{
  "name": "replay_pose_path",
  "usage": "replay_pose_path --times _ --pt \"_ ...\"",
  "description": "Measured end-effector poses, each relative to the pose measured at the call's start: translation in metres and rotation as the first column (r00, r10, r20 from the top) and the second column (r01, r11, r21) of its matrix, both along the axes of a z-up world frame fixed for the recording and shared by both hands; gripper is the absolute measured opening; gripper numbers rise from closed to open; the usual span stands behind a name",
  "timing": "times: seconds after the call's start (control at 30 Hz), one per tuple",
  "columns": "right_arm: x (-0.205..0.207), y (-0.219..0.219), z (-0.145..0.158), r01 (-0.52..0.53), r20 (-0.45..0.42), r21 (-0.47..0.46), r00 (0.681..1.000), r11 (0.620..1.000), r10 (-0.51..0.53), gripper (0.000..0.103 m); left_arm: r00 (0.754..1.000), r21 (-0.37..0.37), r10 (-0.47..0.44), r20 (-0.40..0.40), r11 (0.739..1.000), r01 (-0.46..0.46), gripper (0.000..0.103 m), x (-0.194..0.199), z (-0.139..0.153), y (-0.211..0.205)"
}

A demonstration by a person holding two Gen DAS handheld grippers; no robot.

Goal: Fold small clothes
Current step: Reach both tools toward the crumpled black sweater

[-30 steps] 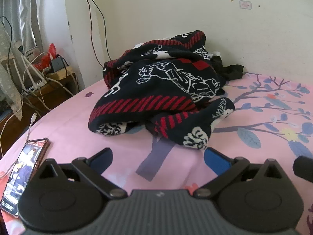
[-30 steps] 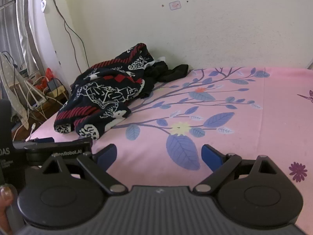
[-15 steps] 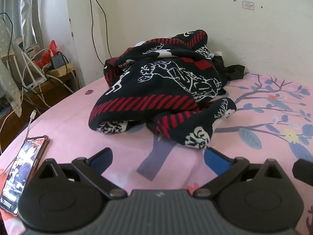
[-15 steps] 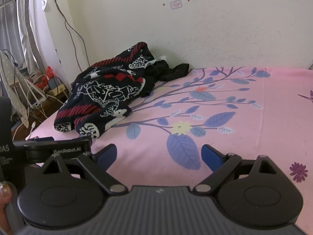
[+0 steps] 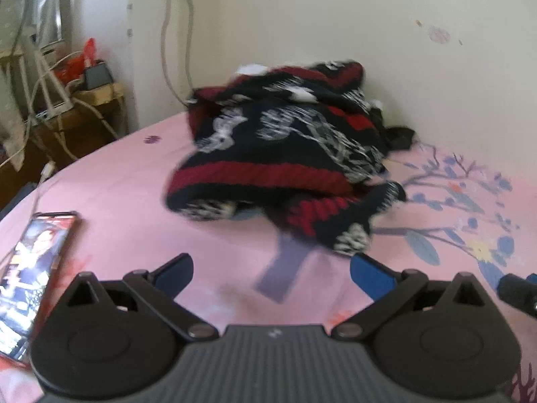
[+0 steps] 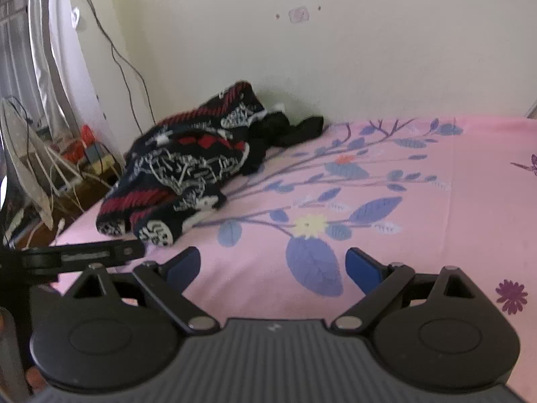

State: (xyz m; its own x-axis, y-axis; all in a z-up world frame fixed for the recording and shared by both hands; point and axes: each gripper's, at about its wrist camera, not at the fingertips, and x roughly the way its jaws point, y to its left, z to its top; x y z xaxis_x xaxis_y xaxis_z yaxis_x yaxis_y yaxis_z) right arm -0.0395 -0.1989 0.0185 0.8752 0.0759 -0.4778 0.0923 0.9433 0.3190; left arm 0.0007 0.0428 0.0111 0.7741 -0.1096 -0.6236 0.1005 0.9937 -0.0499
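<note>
- Left gripper (image 5: 271, 273): fingers spread wide, nothing between them, hovering low over the pink bedsheet (image 5: 127, 181), just short of the garment.
- Right gripper (image 6: 272, 268): also spread wide & empty, over the leaf print, well apart from the clothes, which sit off to its left.
- Knit sweater (image 5: 285, 154), black w/ red stripes & white pattern, is bunched in a heap near the wall on the left part of the bed; a small black garment (image 6: 288, 127) lies touching its far side.
- Handling, prob.: thick soft knit, floppy, bit heavier than a tee, not slippery, not fragile. Will sag & drag, so needs both grippers.
- Best hold, I'd say: red ribbed hem edge (image 5: 255, 174) facing the left gripper, or the cuff end (image 5: 352, 241) closest to it; pinch one layer only.
- Phone (image 5: 30, 268) lies on the sheet at left; keep clear when pulling cloth.
- Vs 0.5 s ago: left view has swung rightward & gone blurry, so that gripper is moving fast; sweater itself unmoved. Right view closer in, spread unchanged.
</note>
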Motion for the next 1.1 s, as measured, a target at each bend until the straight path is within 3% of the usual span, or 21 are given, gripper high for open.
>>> replay_pose_path --times 0.17,0.37,0.5,0.53,0.63,0.67,0.73,0.93,1.1 --pt "0.021 0.007 0.014 -0.055 0.013 0.047 0.998 0.997 0.054 0.087 0.997 -0.016 0.057 0.043 0.998 -0.057 0.103 -0.002 0.009 0.040" --pt "0.085 0.064 0.047 -0.220 0.019 -0.088 0.975 0.972 0.222 0.087 0.992 -0.120 0.124 0.010 0.985 -0.122 0.103 -0.005 0.006 0.089" --pt "0.138 0.116 0.039 -0.295 -0.056 -0.167 0.955 0.941 0.290 0.087 0.989 -0.160 0.141 0.037 0.978 -0.134 0.103 -0.015 0.011 0.113" --pt "0.150 0.126 0.034 -0.297 -0.080 -0.194 0.955 0.935 0.286 0.083 0.990 -0.173 0.137 0.044 0.977 -0.127 0.103 -0.016 0.012 0.117" --pt "0.177 0.140 0.019 -0.313 -0.159 -0.227 0.946 0.922 0.282 0.029 0.993 -0.178 0.114 0.035 0.978 -0.106 0.103 -0.018 0.014 0.124" --pt "0.177 0.138 0.019 -0.308 -0.148 -0.213 0.948 0.927 0.281 0.023 0.995 -0.175 0.099 0.032 0.980 -0.092 0.103 -0.018 0.014 0.125" --pt "0.167 0.130 0.028 -0.291 -0.118 -0.193 0.955 0.937 0.272 0.011 0.996 -0.175 0.082 0.034 0.982 -0.074 0.103 -0.020 0.015 0.126" --pt "0.100 0.068 0.072 -0.251 -0.023 -0.156 0.968 0.955 0.250 0.009 0.999 -0.214 0.003 0.038 0.977 0.006 0.101 -0.019 0.027 0.125" --pt "0.001 0.020 0.093 -0.262 0.001 -0.148 0.964 0.953 0.266 0.009 0.994 -0.165 -0.058 0.092 0.984 0.073 0.101 -0.022 0.043 0.100"
